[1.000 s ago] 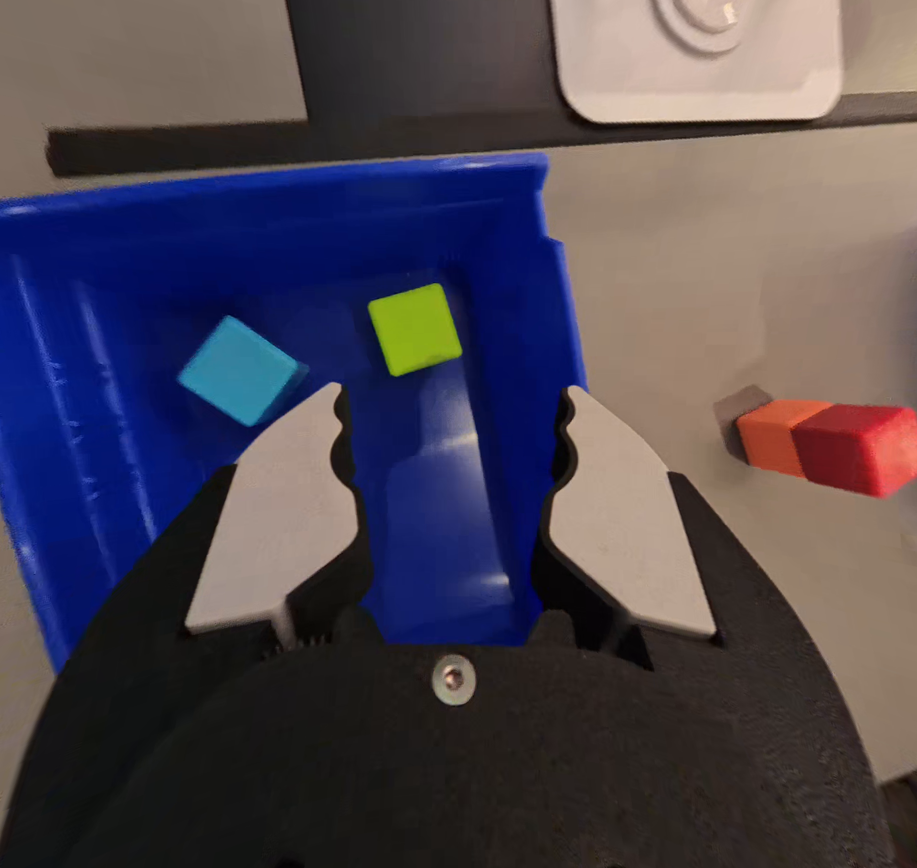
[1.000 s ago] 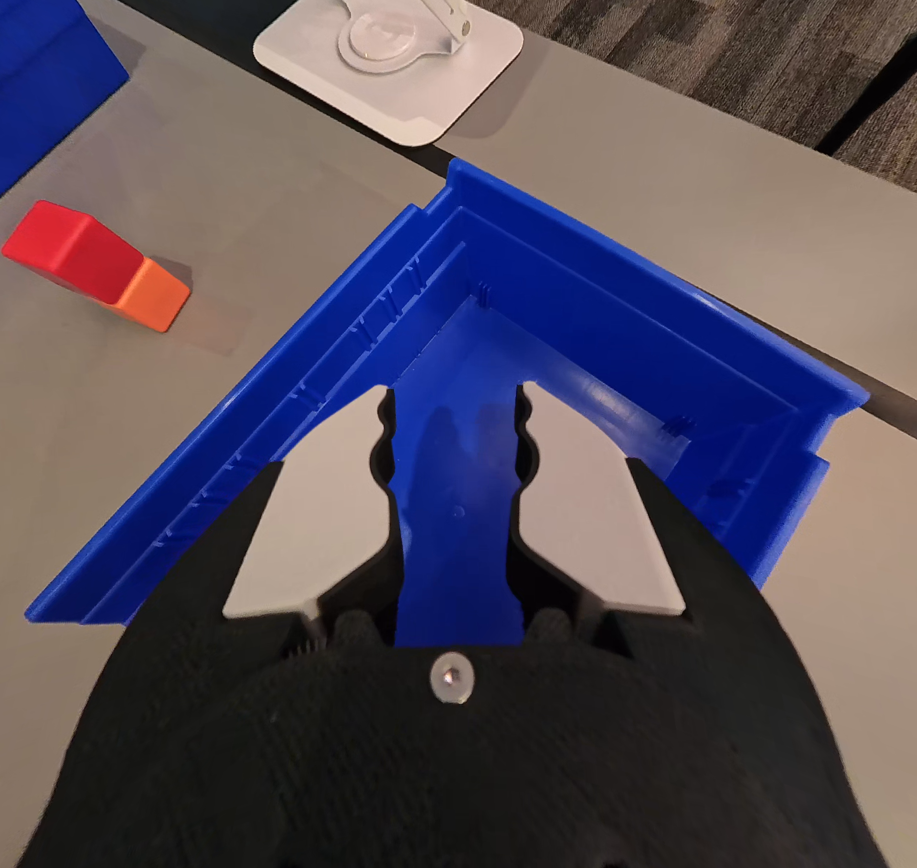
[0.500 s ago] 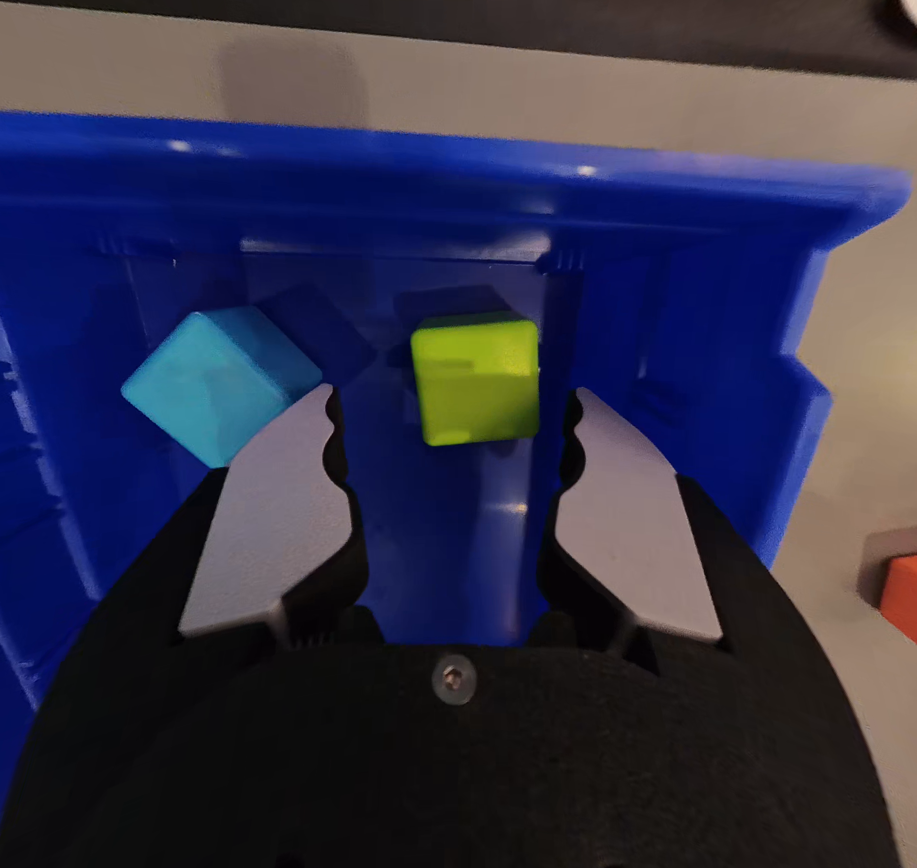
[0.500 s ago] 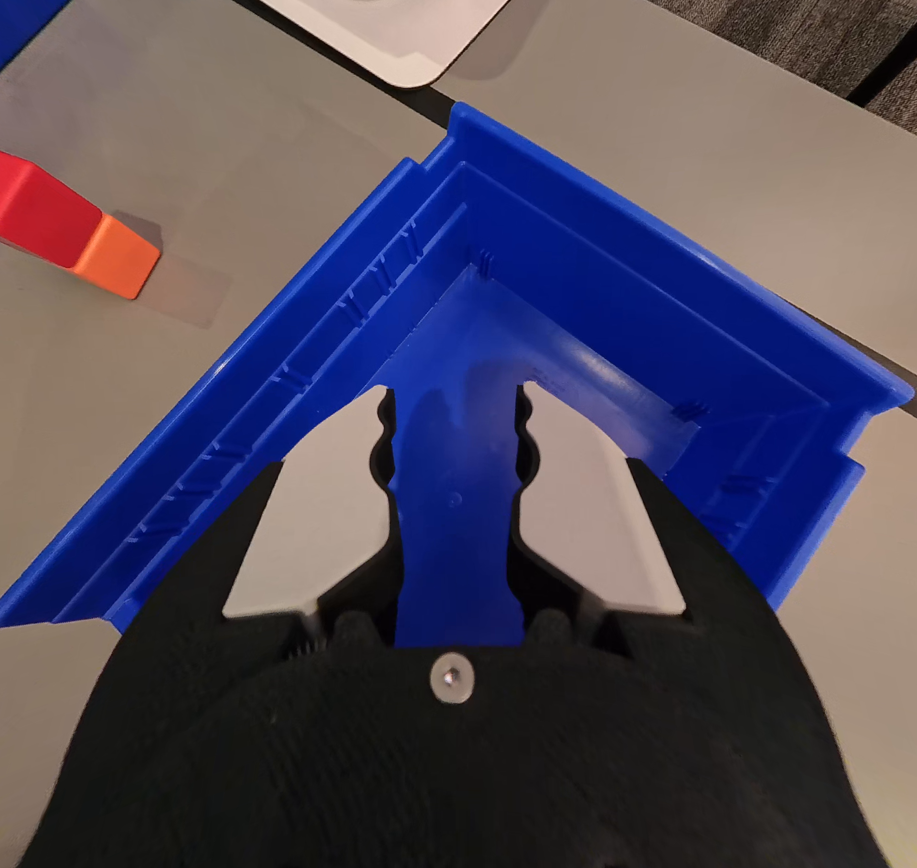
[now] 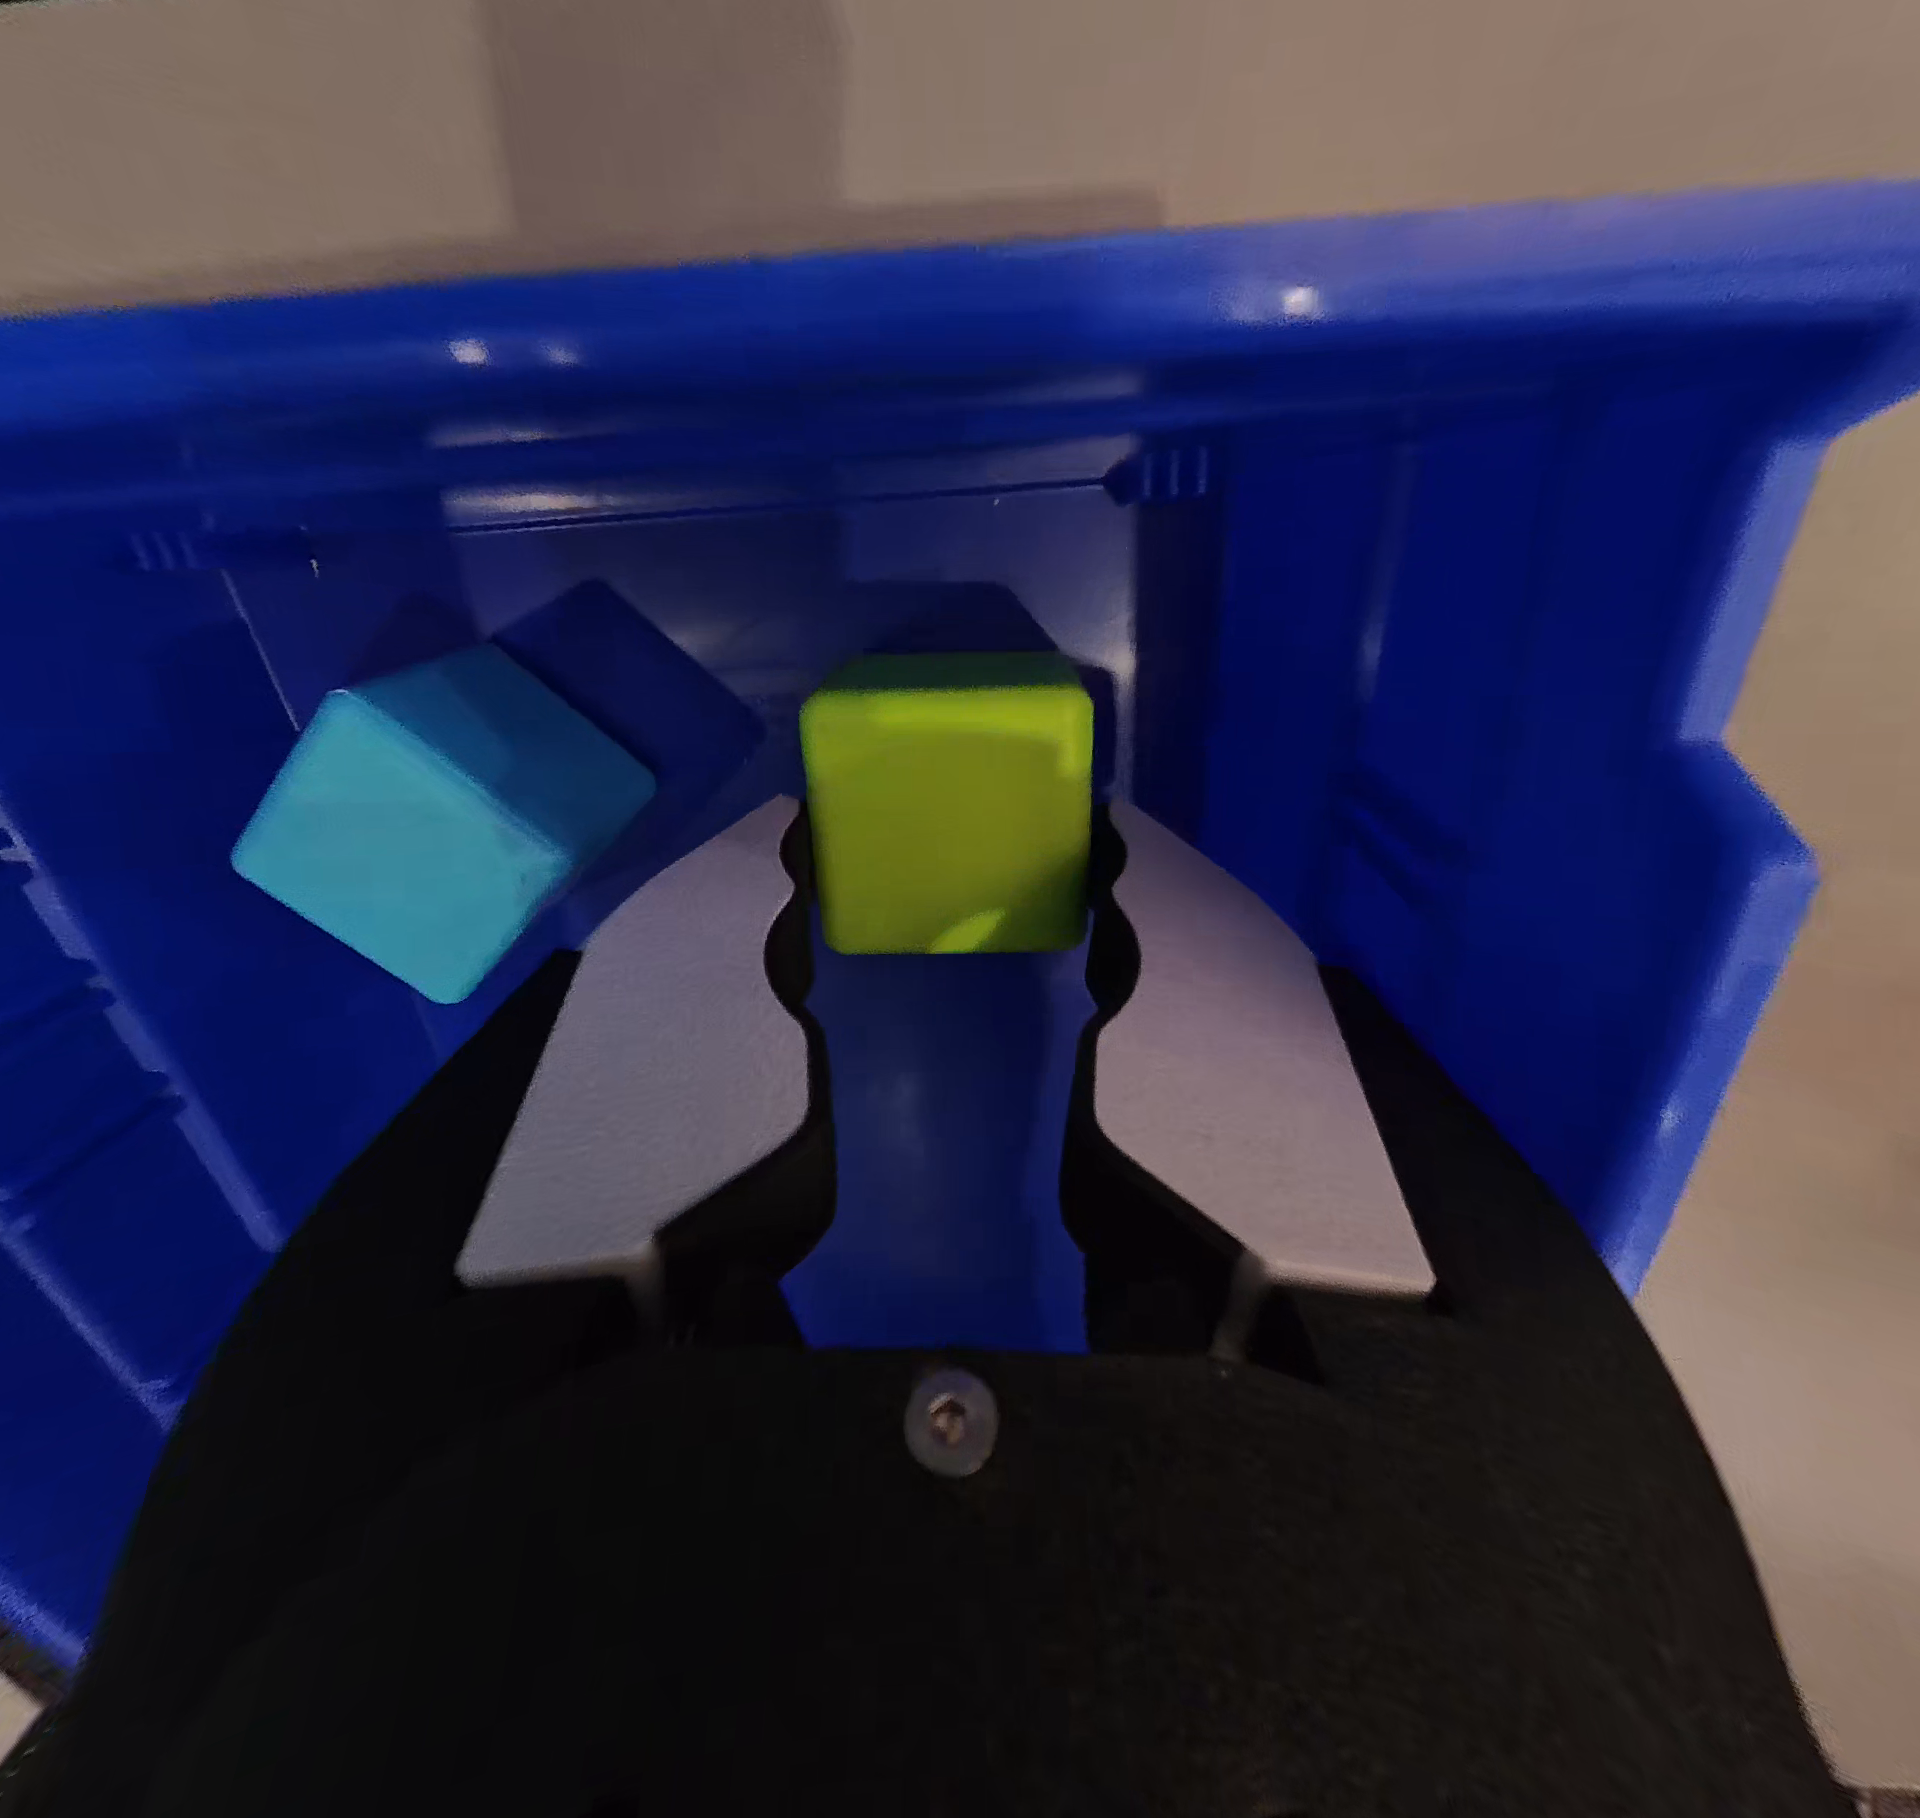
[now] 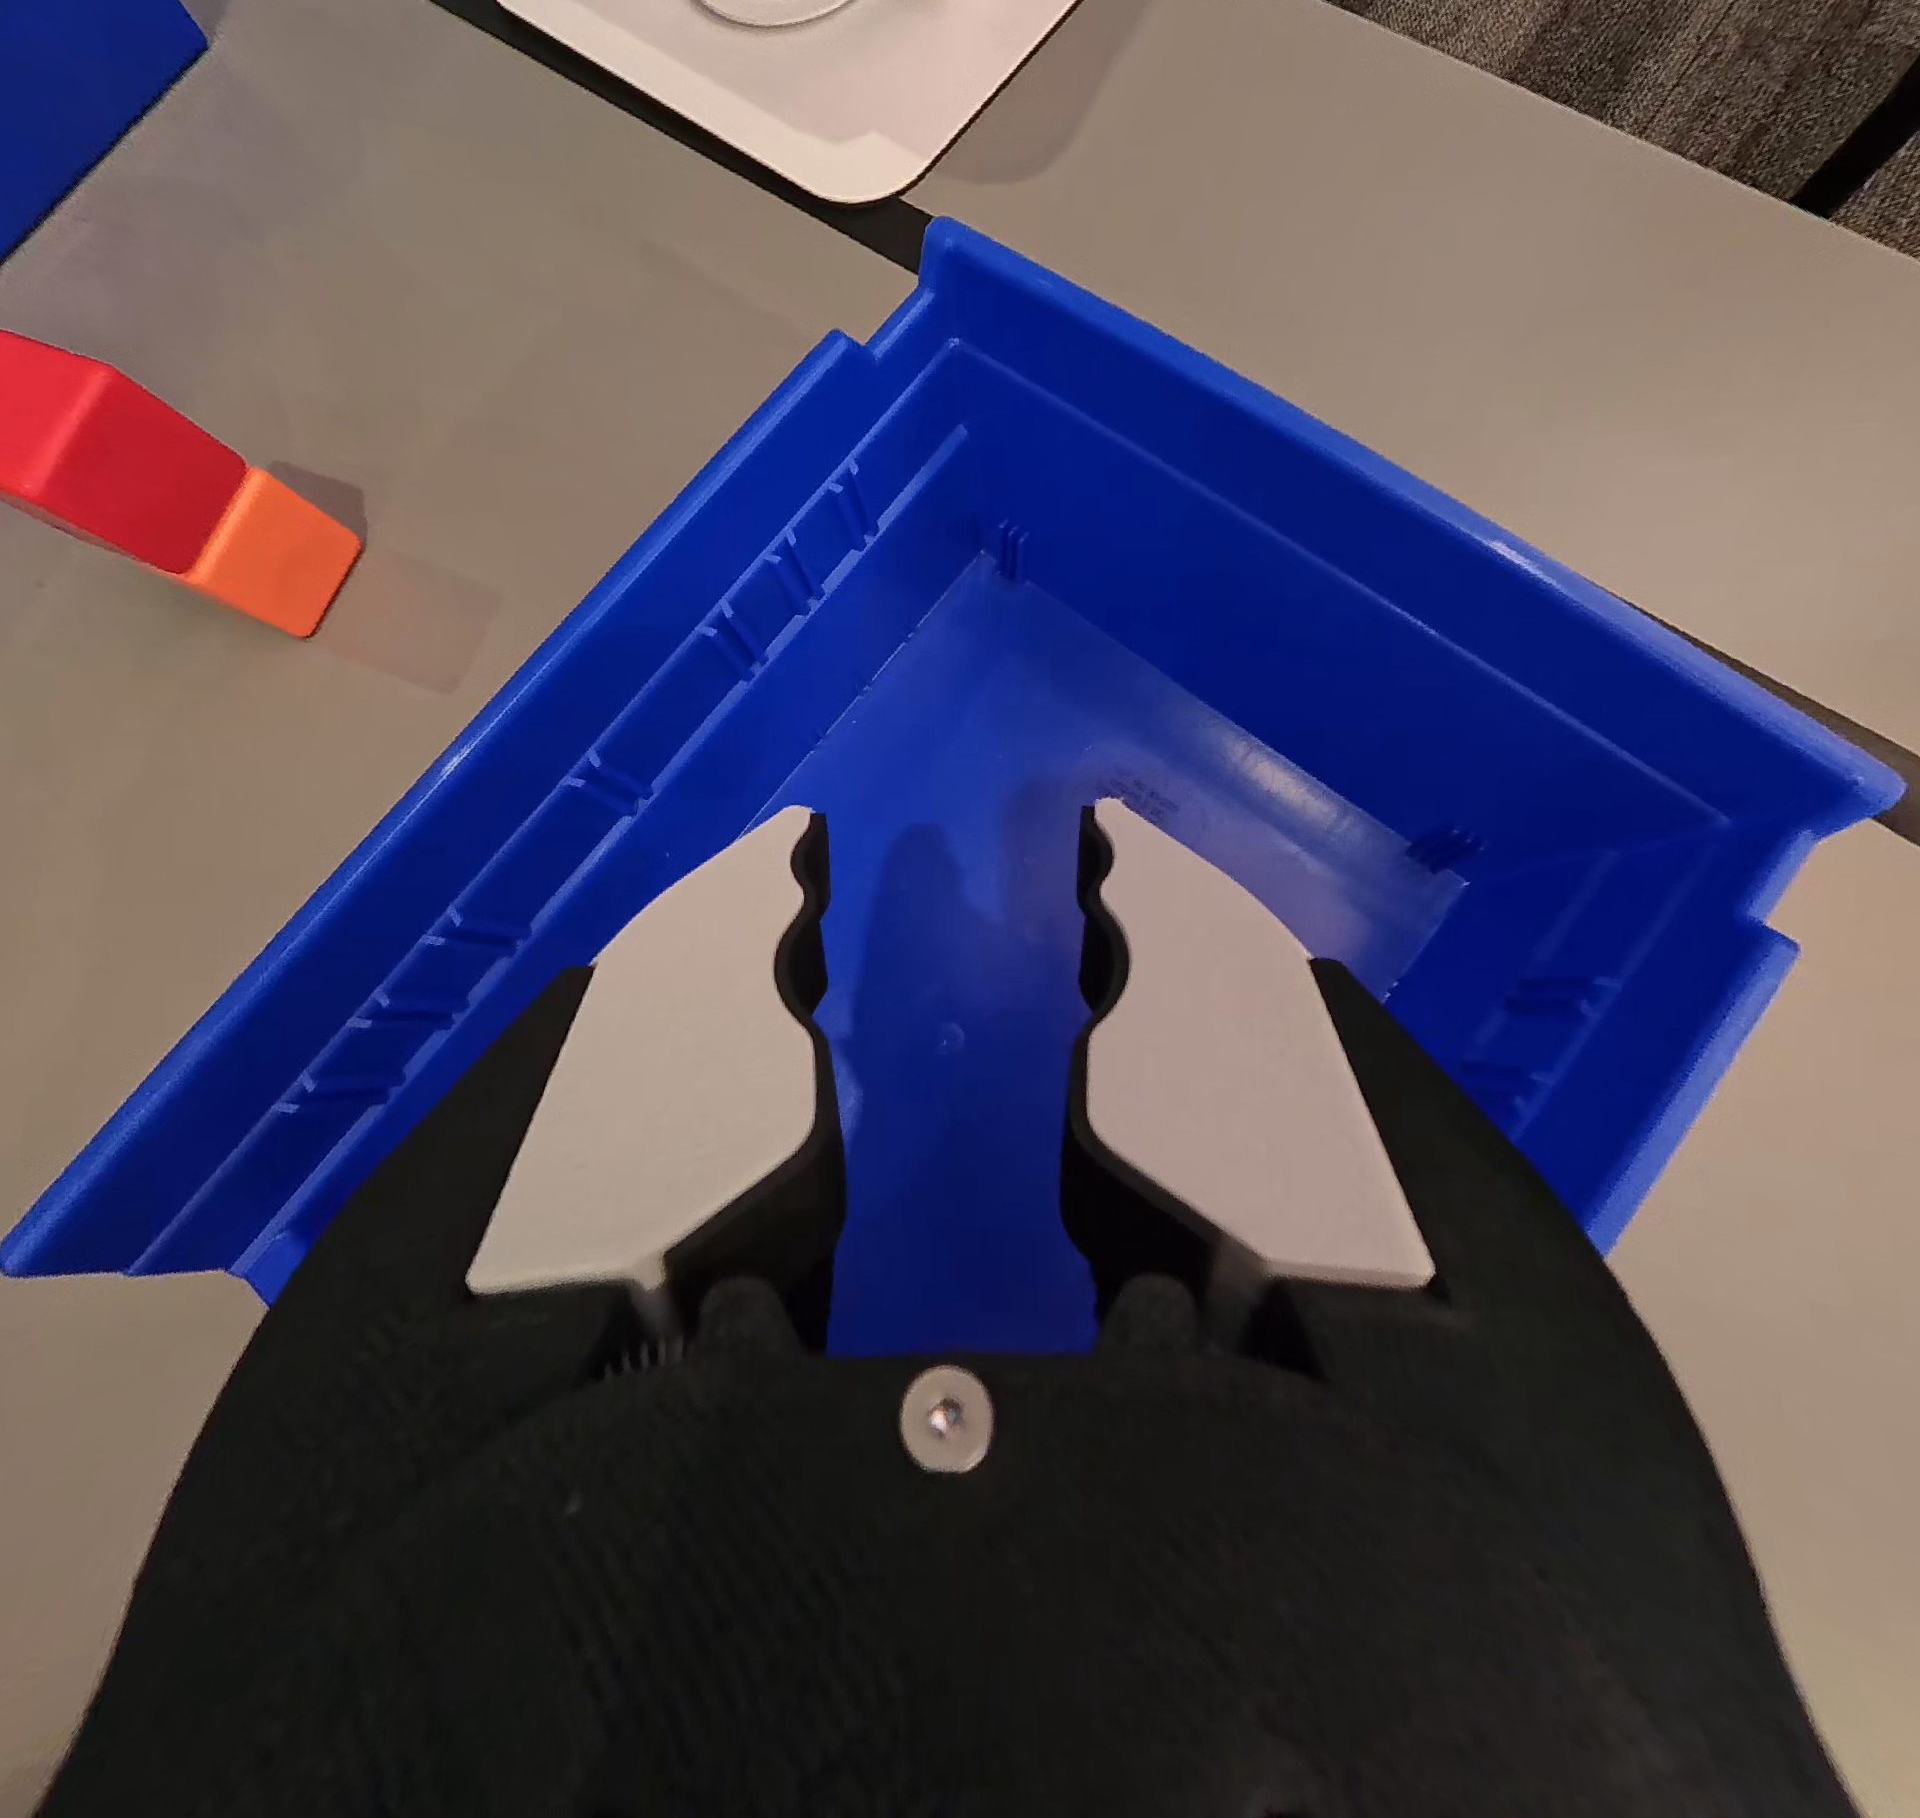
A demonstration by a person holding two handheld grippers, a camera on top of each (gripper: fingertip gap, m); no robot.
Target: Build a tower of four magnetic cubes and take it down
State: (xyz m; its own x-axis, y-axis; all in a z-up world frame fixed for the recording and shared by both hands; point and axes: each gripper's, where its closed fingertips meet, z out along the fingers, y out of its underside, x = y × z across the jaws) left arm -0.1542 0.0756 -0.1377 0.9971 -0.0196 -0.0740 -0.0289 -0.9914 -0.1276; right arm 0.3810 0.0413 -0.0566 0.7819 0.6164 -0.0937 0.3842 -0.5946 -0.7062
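Between the left gripper's fingertips sits the green cube on the floor of a blue bin; the jaws flank its sides, contact unclear. Just left lies the cyan cube. Over another blue bin the right gripper hangs parted, holding nothing; red cube stands stacked on orange cube on the table

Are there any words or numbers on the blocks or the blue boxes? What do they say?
No readable text on the green cube, light blue cube, red cube or orange cube: their visible faces are plain.
Blue bin: a faint moulded mark on its floor, too small to read.
White stand base: no writing shows.
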